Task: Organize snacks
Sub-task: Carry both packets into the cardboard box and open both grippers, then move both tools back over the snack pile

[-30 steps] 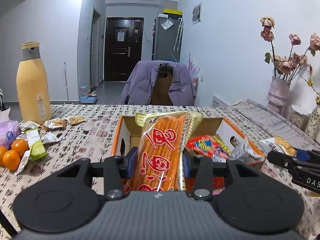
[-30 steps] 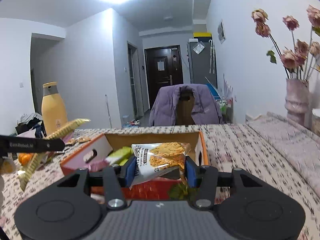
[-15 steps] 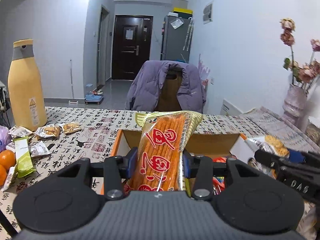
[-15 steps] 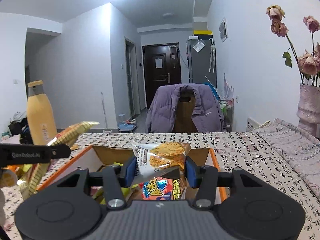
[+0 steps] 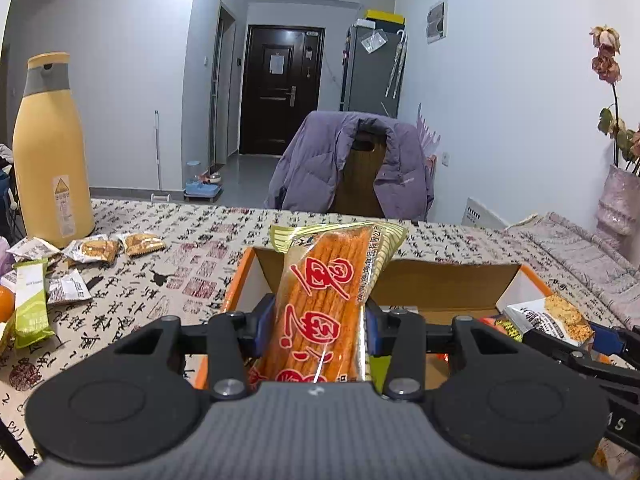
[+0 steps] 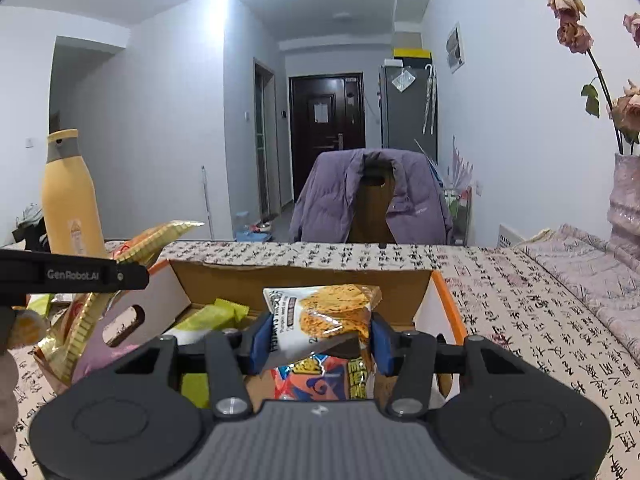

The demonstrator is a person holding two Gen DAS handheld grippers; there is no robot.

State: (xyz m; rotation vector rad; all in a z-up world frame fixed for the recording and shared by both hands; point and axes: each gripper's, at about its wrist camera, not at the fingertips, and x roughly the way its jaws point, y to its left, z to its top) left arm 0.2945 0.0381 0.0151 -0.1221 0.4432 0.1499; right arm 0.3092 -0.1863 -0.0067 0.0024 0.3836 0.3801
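Observation:
My left gripper (image 5: pixel 320 322) is shut on a long orange snack-stick pack (image 5: pixel 324 300) with red characters, held upright over the near end of the open cardboard box (image 5: pixel 440 280). My right gripper (image 6: pixel 318 338) is shut on a small white biscuit packet (image 6: pixel 320 312), held above the same box (image 6: pixel 304 284). Inside the box lie green bars (image 6: pixel 212 316) and a red-blue snack bag (image 6: pixel 320 376). In the left wrist view the right gripper (image 5: pixel 588 338) shows at the right edge with its packet. The left gripper's finger (image 6: pixel 76 275) and its pack (image 6: pixel 92 312) appear at the left of the right wrist view.
Loose snack packets (image 5: pixel 96 250) and a green bar (image 5: pixel 30 304) lie on the patterned tablecloth beside a tall yellow bottle (image 5: pixel 50 152). An orange (image 5: pixel 6 308) sits at the left edge. A chair with a purple jacket (image 5: pixel 352 164) stands behind the table; a flower vase (image 5: pixel 620 200) stands right.
Both grippers have moved forward and slightly down toward the box, still holding their packets. The box looms larger and closer under the fingers in both views.

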